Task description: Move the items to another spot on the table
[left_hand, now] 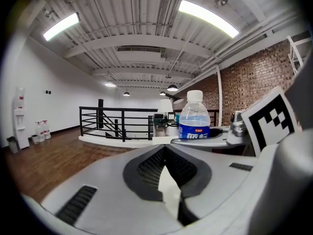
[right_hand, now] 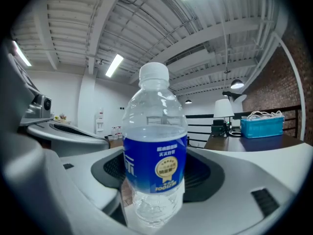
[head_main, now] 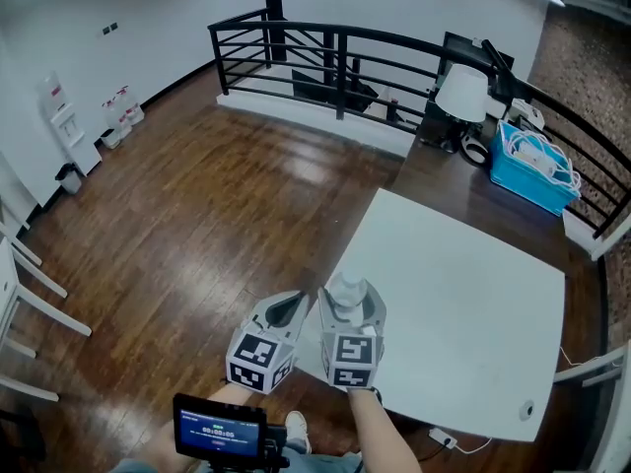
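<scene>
Bottle (right_hand: 154,155): upright, clamped in right gripper (head_main: 351,311) at counter's (head_main: 463,304) near-left corner, open surface beyond. Left gripper (head_main: 287,309): jaws closed, empty, left of bottle. Bottle's blue label shows only in gripper views.

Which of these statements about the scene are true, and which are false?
1. The right gripper holds a bottle. True.
2. The bottle's label is red. False: it is blue.
3. The left gripper holds a cup. False: its jaws are together, with nothing between them.
4. A blue basket sits on the dark table beyond the white table. True.
</scene>
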Motion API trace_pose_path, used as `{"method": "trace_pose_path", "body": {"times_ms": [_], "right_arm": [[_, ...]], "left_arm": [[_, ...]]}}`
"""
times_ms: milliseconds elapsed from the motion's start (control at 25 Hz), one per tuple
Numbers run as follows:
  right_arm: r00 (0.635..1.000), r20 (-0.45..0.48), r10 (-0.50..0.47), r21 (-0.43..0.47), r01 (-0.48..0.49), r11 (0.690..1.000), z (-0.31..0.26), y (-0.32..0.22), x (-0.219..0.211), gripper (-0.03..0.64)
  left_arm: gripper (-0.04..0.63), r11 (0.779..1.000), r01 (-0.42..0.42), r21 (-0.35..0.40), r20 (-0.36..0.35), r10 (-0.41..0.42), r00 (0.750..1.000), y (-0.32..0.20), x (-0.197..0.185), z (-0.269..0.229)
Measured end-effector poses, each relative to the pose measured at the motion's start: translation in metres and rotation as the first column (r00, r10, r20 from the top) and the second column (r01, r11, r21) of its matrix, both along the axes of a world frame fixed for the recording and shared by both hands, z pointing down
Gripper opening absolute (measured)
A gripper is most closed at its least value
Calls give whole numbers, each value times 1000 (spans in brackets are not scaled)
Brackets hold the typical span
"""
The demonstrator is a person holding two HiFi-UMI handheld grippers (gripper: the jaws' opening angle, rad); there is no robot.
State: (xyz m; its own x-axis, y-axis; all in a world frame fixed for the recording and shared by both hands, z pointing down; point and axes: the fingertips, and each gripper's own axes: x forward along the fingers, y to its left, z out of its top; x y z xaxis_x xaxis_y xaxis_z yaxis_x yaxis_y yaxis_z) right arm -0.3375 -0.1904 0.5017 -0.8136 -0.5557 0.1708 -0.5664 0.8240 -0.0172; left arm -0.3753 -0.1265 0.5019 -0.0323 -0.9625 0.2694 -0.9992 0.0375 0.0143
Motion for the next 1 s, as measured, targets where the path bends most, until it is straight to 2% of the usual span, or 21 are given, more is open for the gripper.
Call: {"method": "trace_pose_path", "body": {"times_ms": [440,600,1000], "right_arm": [[999,43,8,91,-12,996,-85,8,29,295],[998,55,18,110,-24,994,-96,7,41,295],[996,63,60,113,-67,991,-109,6,82,295]], "left_arm": [[11,992,-4,124,5,4,1000,-8,22,-63],[11,986,-1,167,4,1,1000,-10,30,-81],[11,982,-55,182,14,53,998,-17,72,-94]]}}
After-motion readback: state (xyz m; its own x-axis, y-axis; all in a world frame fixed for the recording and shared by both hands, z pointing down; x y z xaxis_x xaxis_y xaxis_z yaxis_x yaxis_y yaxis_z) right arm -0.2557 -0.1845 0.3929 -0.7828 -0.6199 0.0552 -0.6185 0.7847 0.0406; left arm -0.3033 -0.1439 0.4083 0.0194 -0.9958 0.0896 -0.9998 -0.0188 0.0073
